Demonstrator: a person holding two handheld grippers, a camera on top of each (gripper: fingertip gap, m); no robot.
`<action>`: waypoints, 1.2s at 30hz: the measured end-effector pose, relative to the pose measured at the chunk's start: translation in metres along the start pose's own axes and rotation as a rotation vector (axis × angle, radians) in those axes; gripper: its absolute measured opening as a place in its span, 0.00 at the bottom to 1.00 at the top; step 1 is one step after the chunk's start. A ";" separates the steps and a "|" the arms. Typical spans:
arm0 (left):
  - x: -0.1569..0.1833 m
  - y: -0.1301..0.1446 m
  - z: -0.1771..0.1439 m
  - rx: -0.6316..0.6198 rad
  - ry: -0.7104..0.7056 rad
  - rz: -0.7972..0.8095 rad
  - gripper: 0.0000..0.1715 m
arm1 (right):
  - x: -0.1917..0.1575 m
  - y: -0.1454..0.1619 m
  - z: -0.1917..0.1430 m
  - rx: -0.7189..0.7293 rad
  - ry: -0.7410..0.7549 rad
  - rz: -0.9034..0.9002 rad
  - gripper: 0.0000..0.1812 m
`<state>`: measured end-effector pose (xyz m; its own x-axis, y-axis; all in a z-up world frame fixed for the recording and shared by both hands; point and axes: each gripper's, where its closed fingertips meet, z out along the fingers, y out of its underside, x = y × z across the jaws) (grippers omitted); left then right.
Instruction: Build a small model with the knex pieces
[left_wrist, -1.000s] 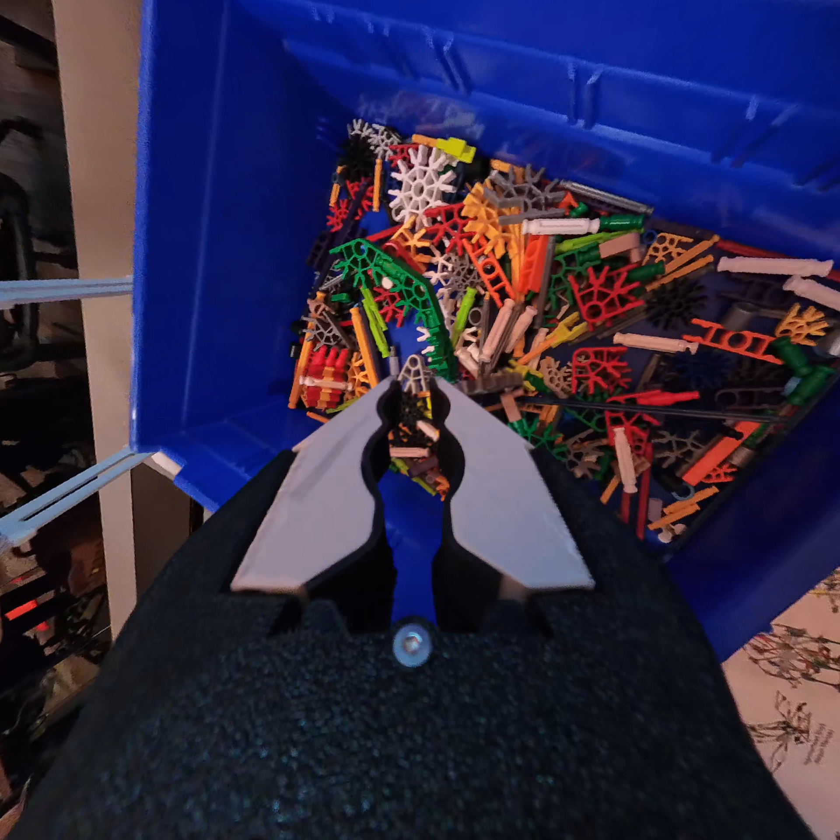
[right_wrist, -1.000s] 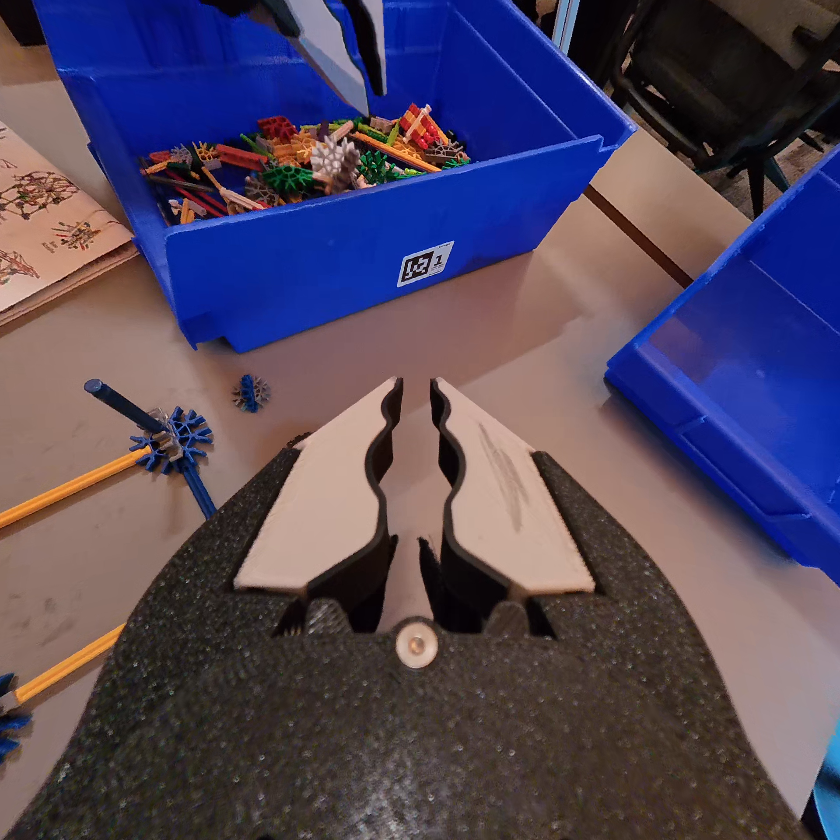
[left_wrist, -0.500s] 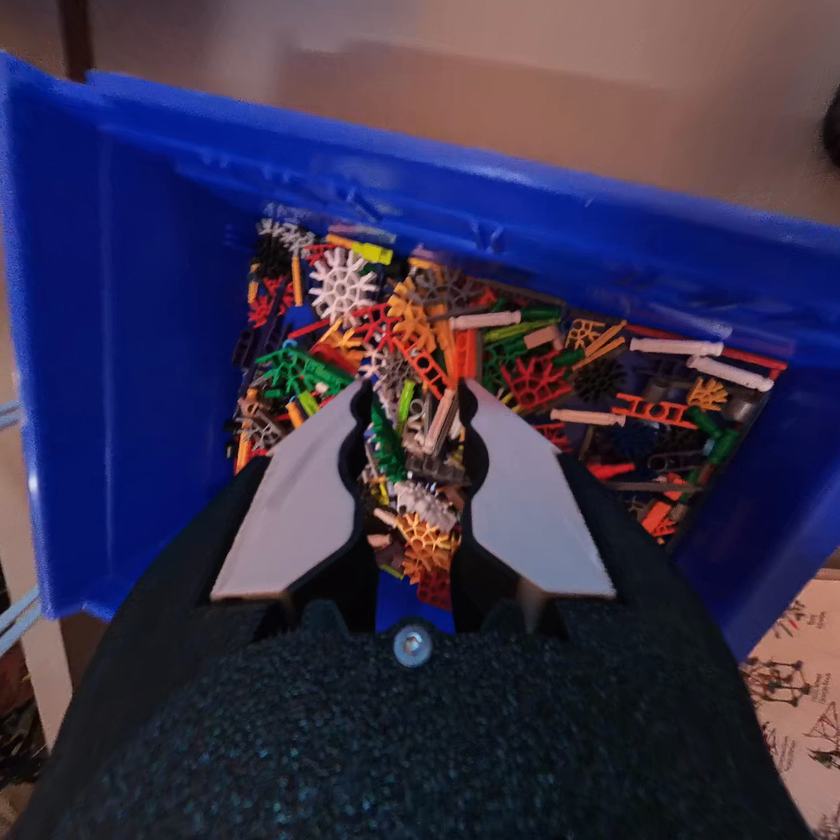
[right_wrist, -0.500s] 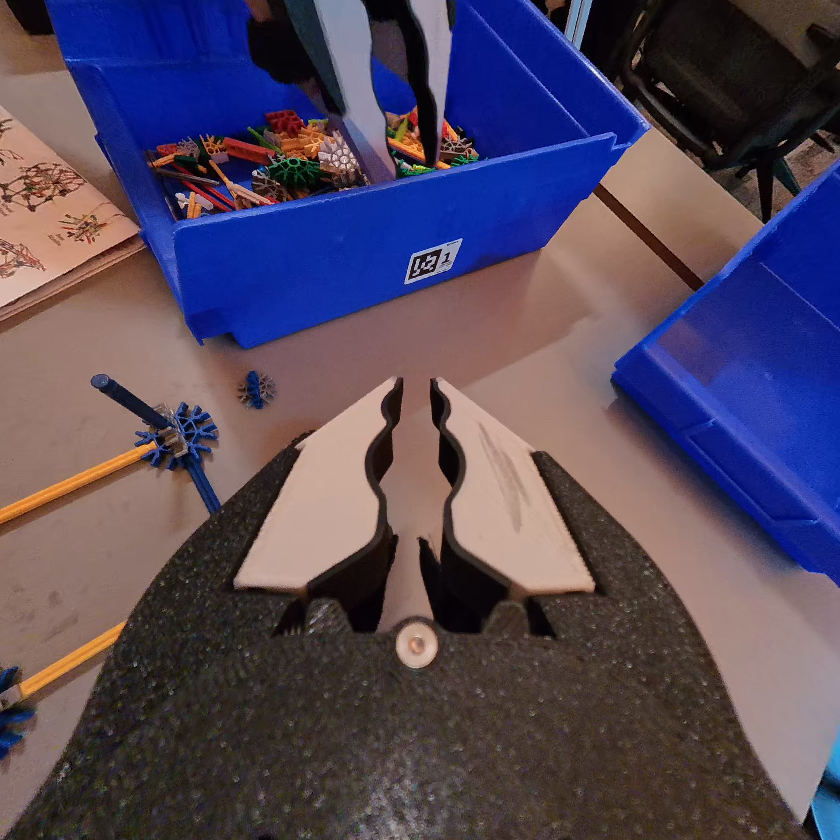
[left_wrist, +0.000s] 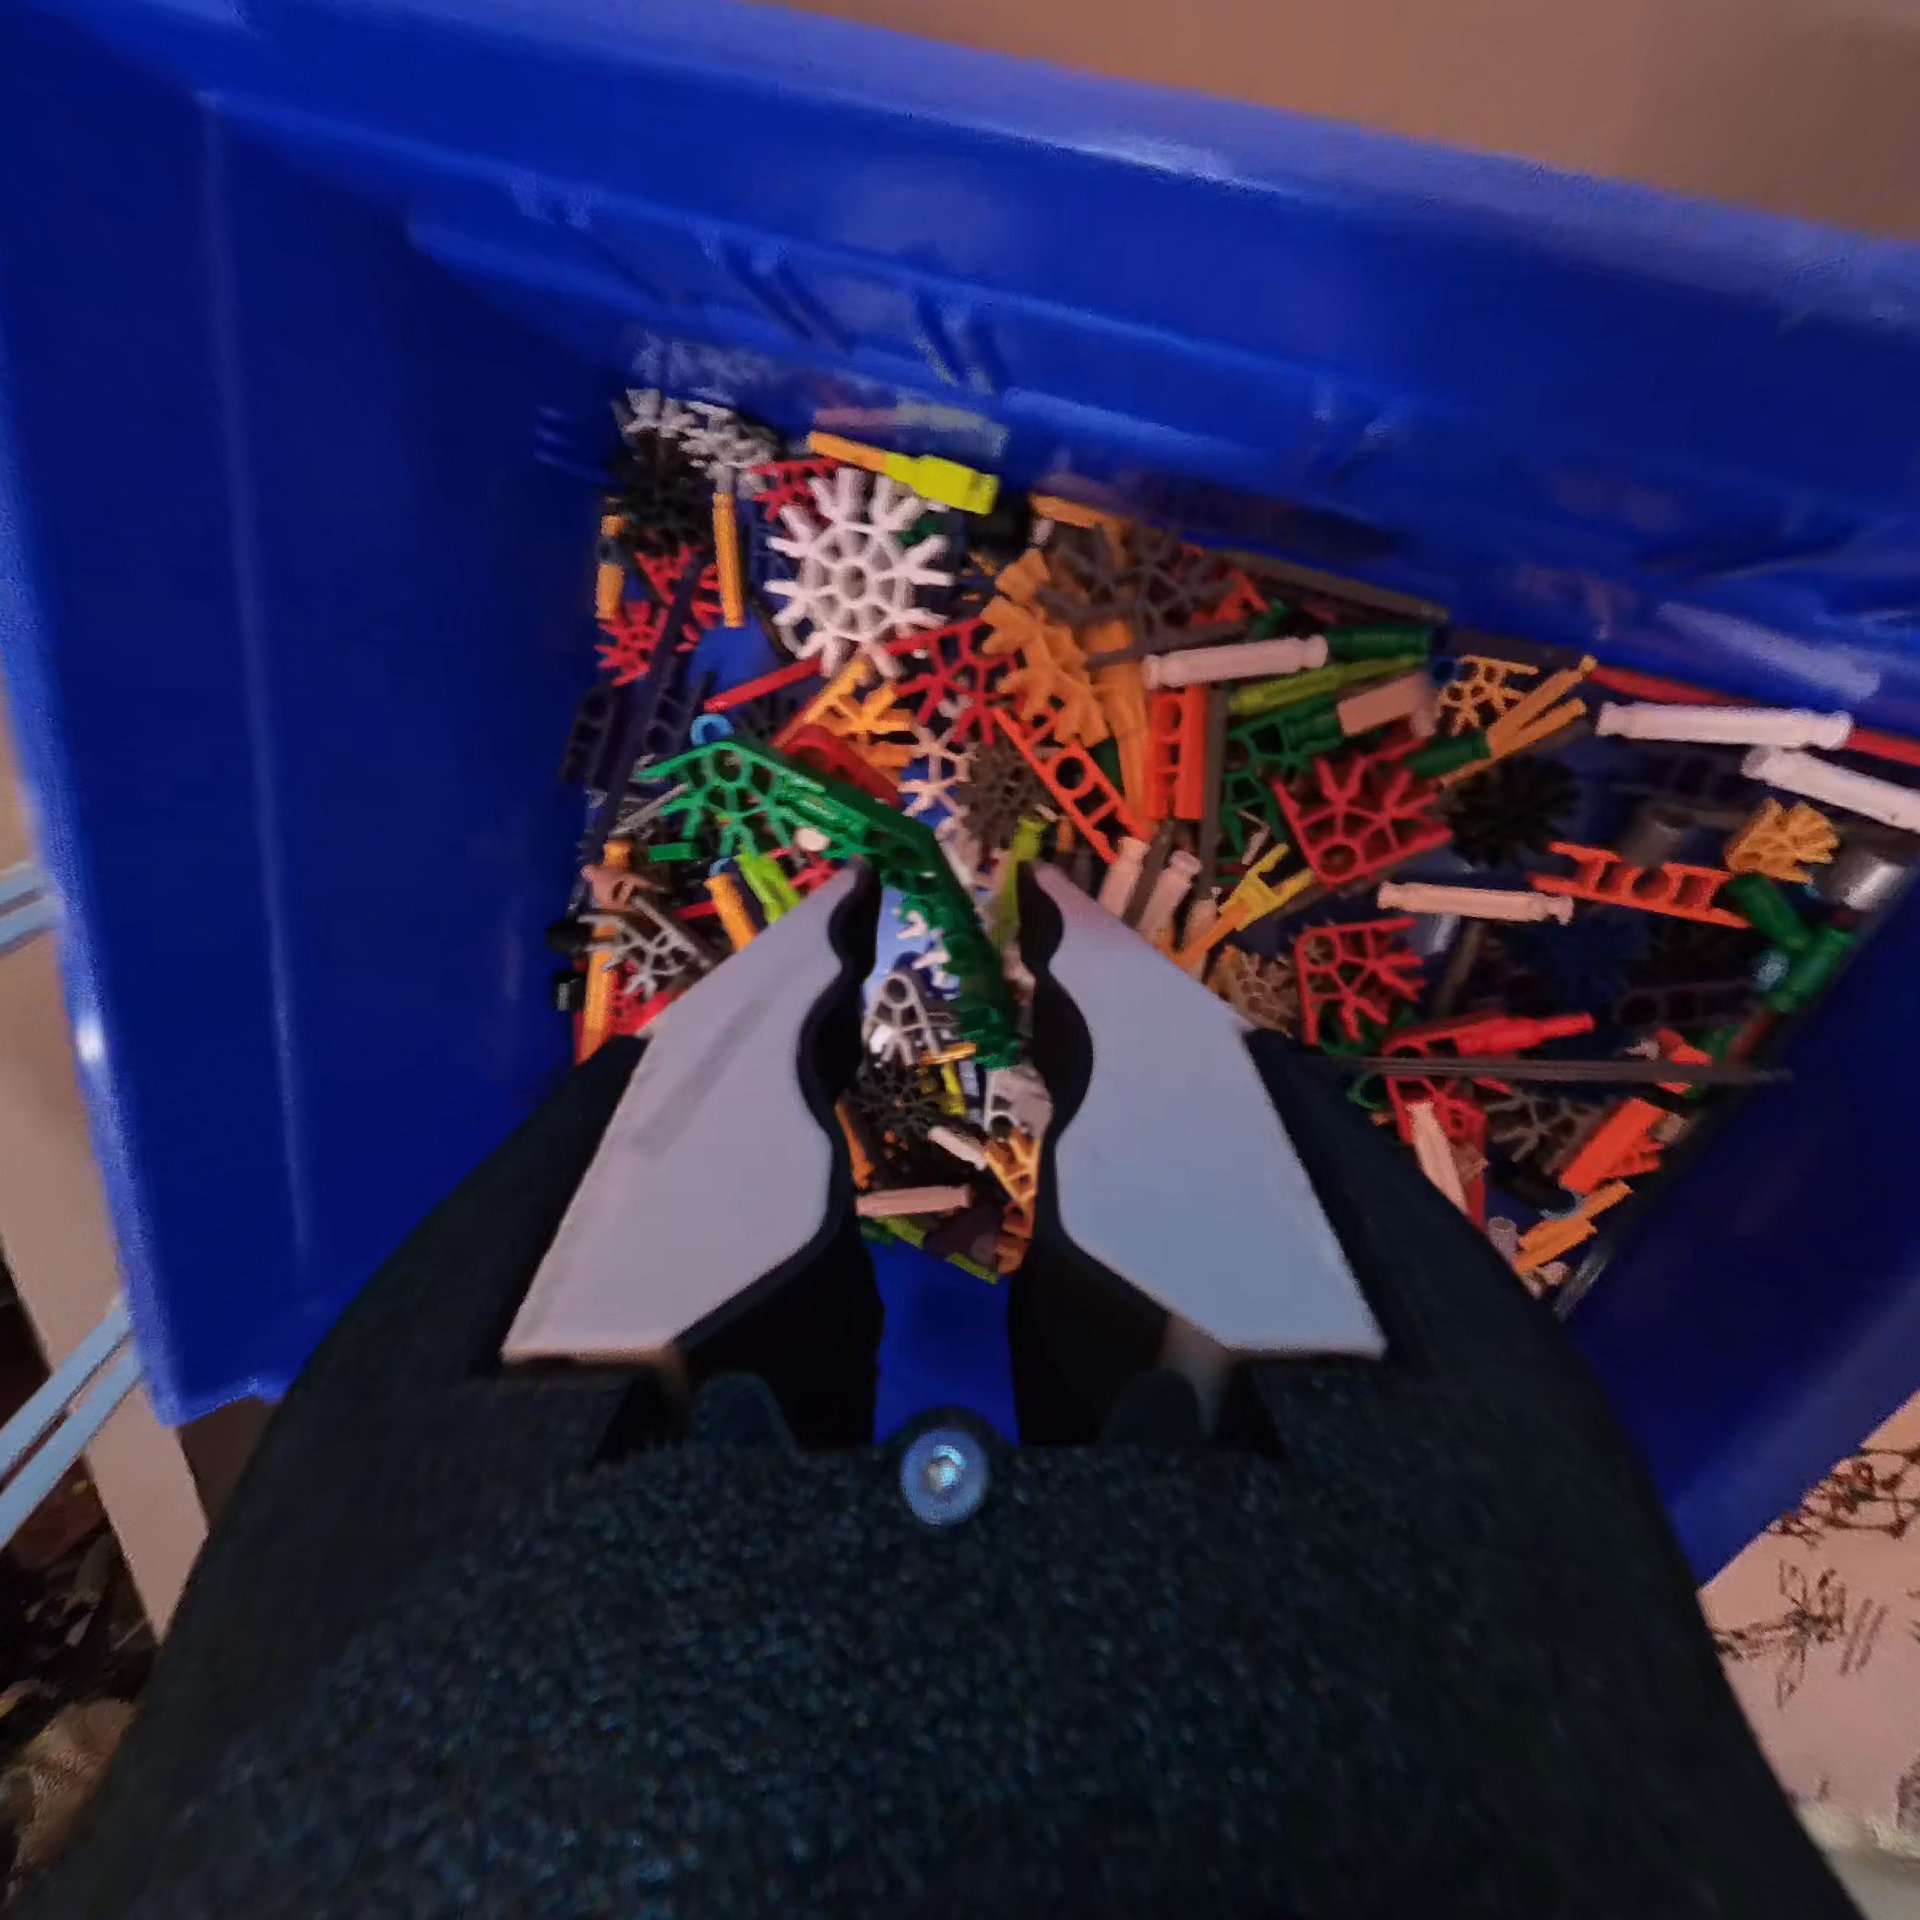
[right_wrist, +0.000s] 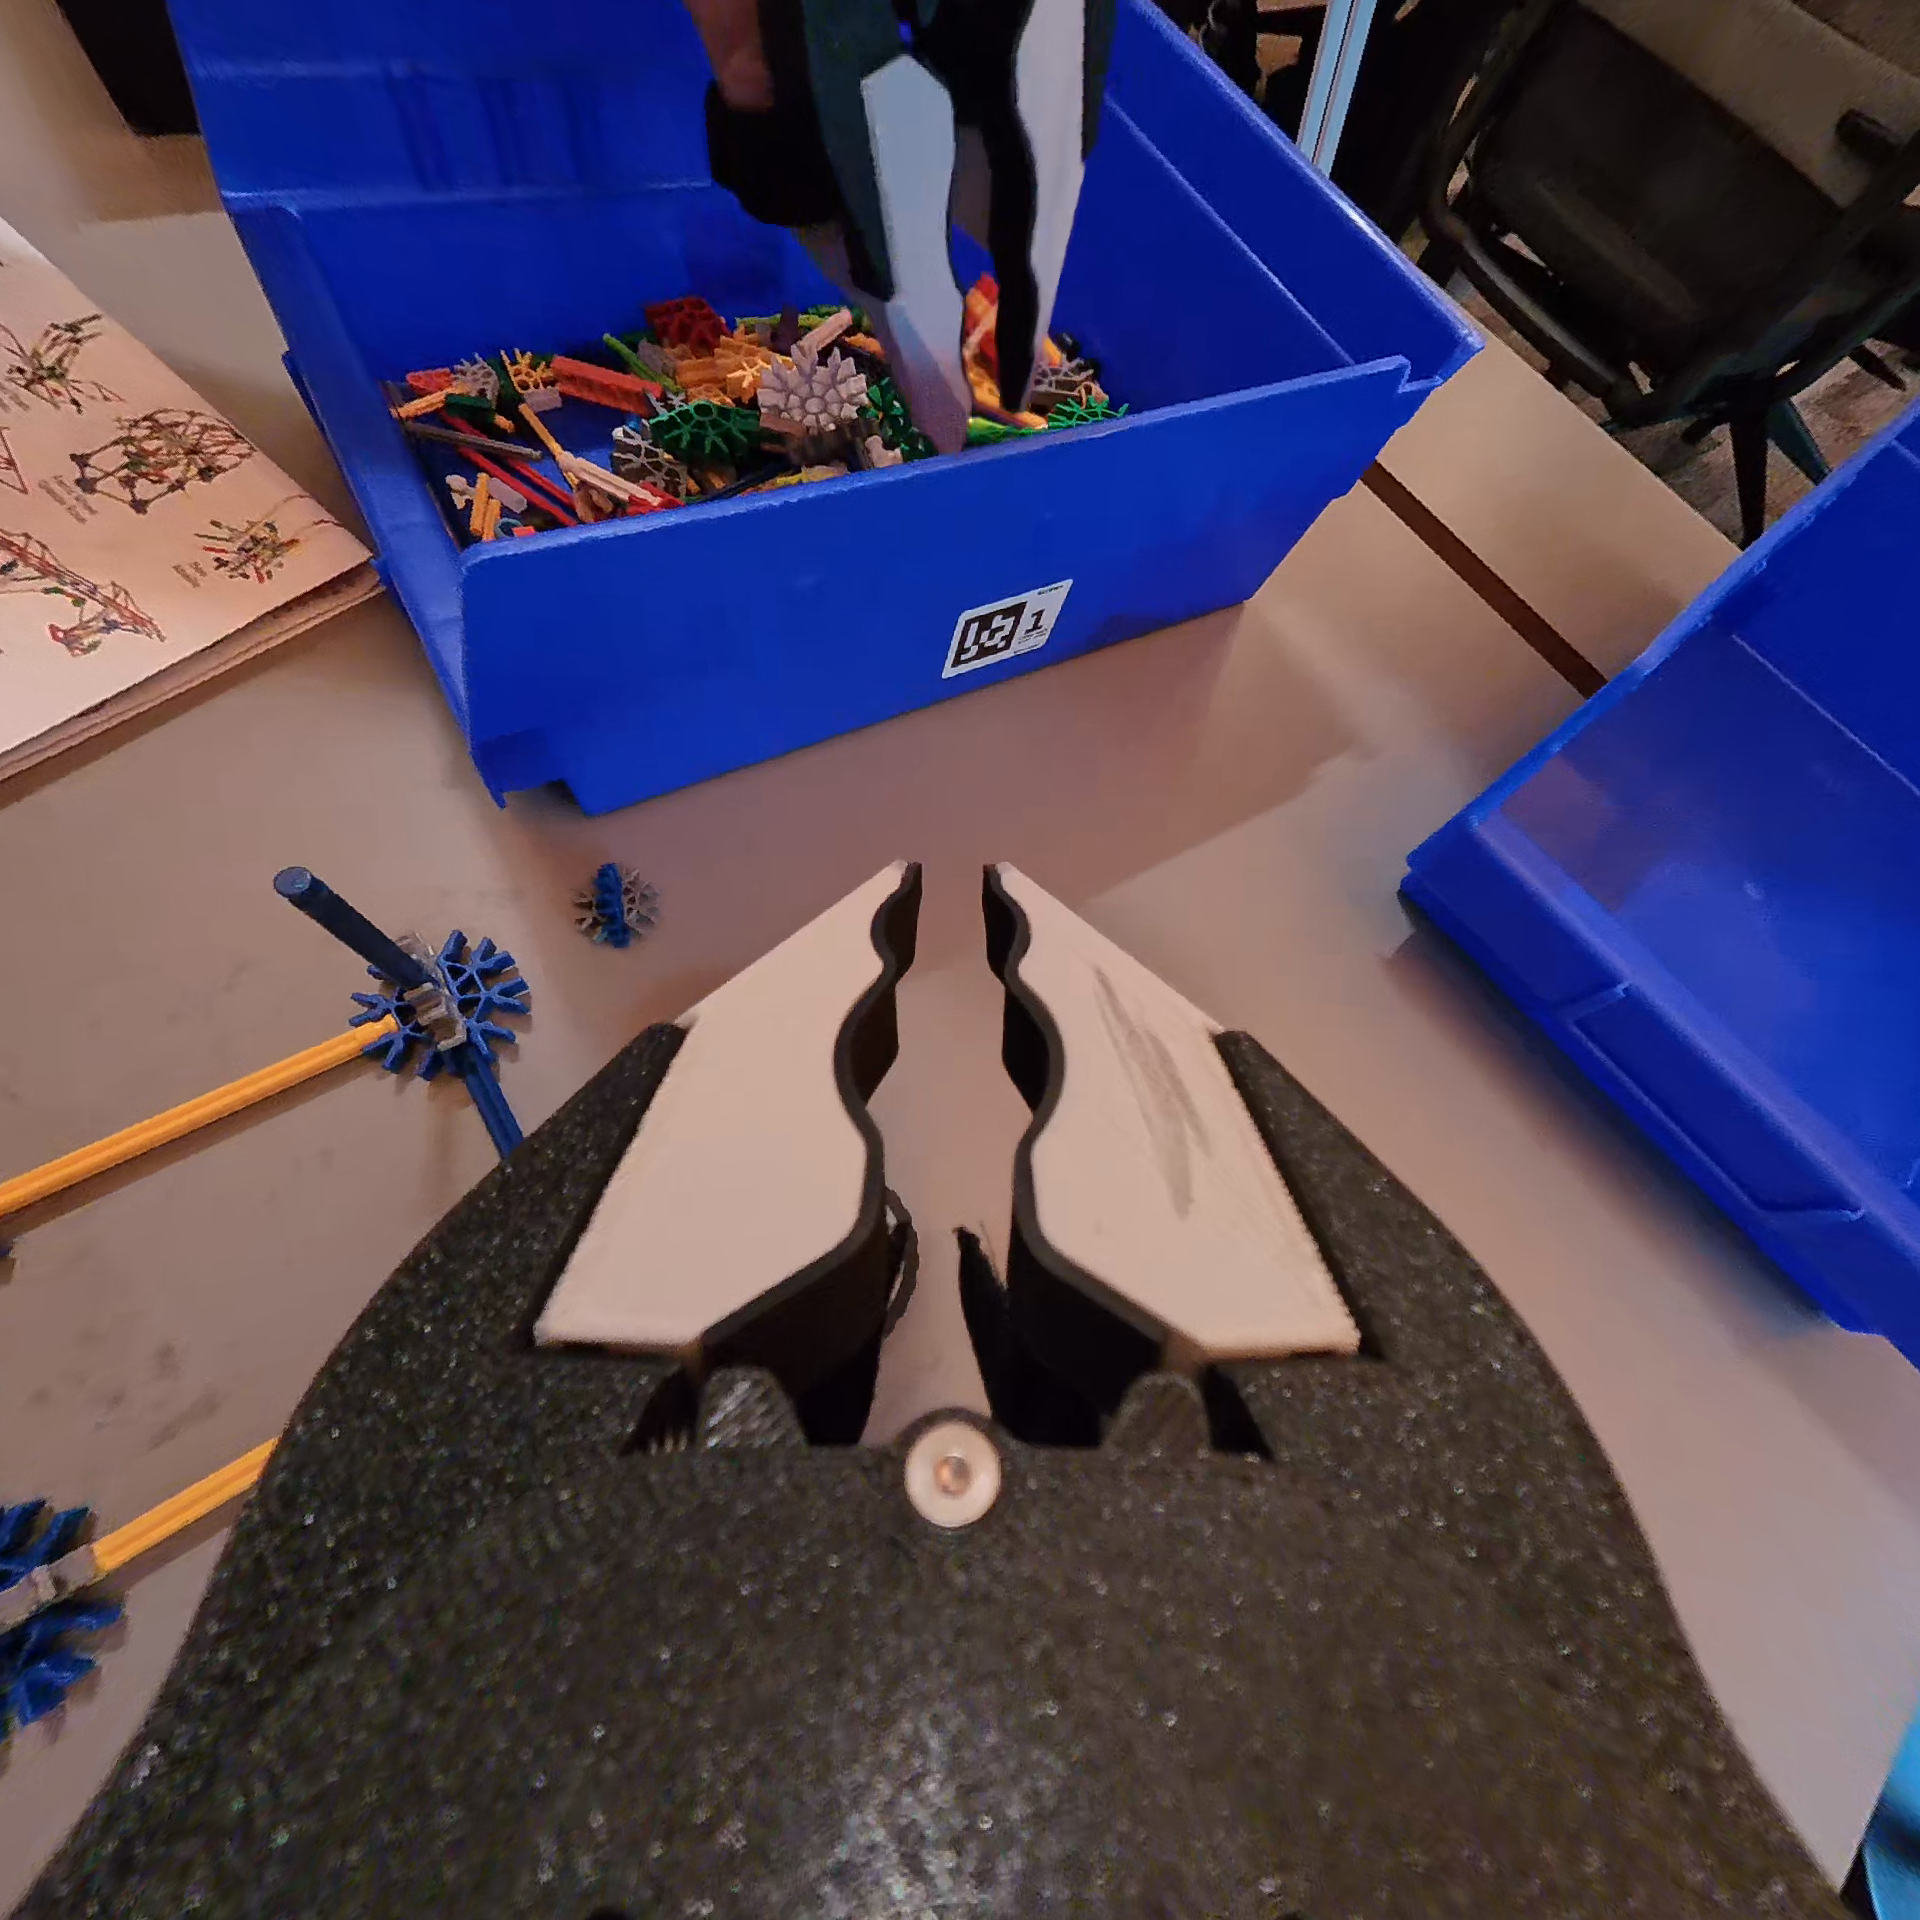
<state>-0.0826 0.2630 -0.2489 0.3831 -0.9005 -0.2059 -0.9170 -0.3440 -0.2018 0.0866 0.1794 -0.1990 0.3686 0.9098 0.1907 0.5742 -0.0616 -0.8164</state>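
Note:
My left gripper (left_wrist: 943, 885) is open and reaches down into a blue bin (left_wrist: 364, 727) of small coloured construction pieces (left_wrist: 1143, 748). Its tips straddle a green curved piece (left_wrist: 935, 914) on the pile; I cannot tell whether they touch it. In the right wrist view the left gripper (right_wrist: 982, 416) stands tip-down among the pieces in the bin (right_wrist: 831, 623). My right gripper (right_wrist: 951, 873) hovers over the bare table in front of that bin, its jaws a narrow gap apart and holding nothing.
A second blue bin (right_wrist: 1714, 935) stands at the right. On the table at the left lie a blue snowflake connector on blue and yellow rods (right_wrist: 447, 1008), a small blue-grey connector (right_wrist: 616, 904) and an instruction booklet (right_wrist: 125, 499). A dark chair (right_wrist: 1662, 208) stands behind. About 20 cm separates my left fingertips from my right.
My left gripper has come down from above the bin into the pile; its jaws widened, then narrowed a little around the green piece. The right gripper has hardly moved.

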 end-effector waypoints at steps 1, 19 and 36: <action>0.005 0.001 0.003 -0.005 0.020 0.014 0.14 | 0.000 0.000 0.000 0.000 0.000 0.000 0.06; 0.014 0.014 0.003 -0.082 0.042 0.045 0.09 | -0.003 0.001 0.001 -0.012 -0.011 -0.012 0.06; 0.044 0.017 0.000 -0.064 0.175 0.041 0.17 | -0.005 0.002 0.001 -0.016 -0.016 -0.021 0.06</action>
<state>-0.0811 0.2180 -0.2615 0.3254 -0.9446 -0.0420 -0.9387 -0.3174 -0.1343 0.0846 0.1749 -0.2020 0.3448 0.9174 0.1986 0.5929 -0.0488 -0.8038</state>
